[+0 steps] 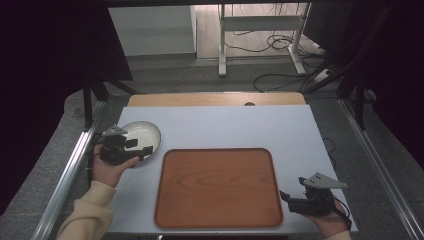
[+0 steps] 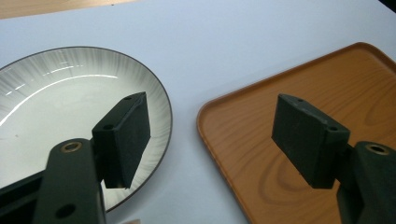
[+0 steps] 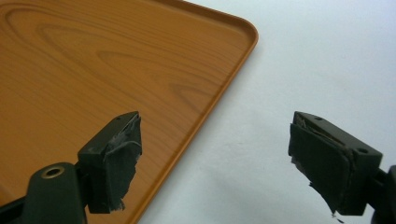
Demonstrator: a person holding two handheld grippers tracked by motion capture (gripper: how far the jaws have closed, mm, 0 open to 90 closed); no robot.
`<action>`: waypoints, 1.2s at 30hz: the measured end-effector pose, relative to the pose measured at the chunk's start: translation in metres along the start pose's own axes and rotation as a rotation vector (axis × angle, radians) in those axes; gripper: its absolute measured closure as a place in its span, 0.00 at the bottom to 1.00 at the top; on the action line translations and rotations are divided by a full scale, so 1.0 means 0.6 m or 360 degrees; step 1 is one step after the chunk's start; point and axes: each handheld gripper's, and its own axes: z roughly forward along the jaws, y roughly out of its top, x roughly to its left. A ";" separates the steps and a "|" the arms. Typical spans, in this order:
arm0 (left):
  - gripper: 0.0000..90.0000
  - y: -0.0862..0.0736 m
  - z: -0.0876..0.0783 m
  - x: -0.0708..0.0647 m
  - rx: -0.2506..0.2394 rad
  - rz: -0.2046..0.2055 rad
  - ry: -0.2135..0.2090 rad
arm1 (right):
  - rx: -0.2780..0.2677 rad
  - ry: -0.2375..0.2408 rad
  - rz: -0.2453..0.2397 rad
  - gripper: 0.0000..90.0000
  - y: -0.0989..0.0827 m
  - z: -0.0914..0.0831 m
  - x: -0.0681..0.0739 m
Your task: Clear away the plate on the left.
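A white plate with a dark rim lies empty at the table's left. An empty wooden tray occupies the centre front. My left gripper hovers over the plate's near right edge, open, with nothing between its jaws. In the left gripper view one jaw stands over the plate and the other over the tray; the left gripper spans the gap between them. My right gripper is open beside the tray's front right corner. In the right gripper view the right gripper straddles the tray edge.
The white tabletop ends in a wooden strip at the far side. Metal rails run along both sides of the table. A desk frame with loose cables stands on the floor behind.
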 end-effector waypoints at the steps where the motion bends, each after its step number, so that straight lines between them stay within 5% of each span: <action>1: 0.31 0.001 0.000 0.003 0.0003 -0.0002 0.0000 | 0.0002 -0.0004 -0.0002 0.19 0.000 0.000 -0.001; 23: 0.31 0.041 0.018 0.052 0.0036 -0.0034 0.0096 | 0.0021 -0.0005 -0.0012 0.20 -0.001 0.003 0.002; 36: 0.31 0.050 0.036 0.097 0.0061 -0.0108 0.0151 | 0.0032 -0.0010 -0.0013 0.20 -0.003 0.004 0.001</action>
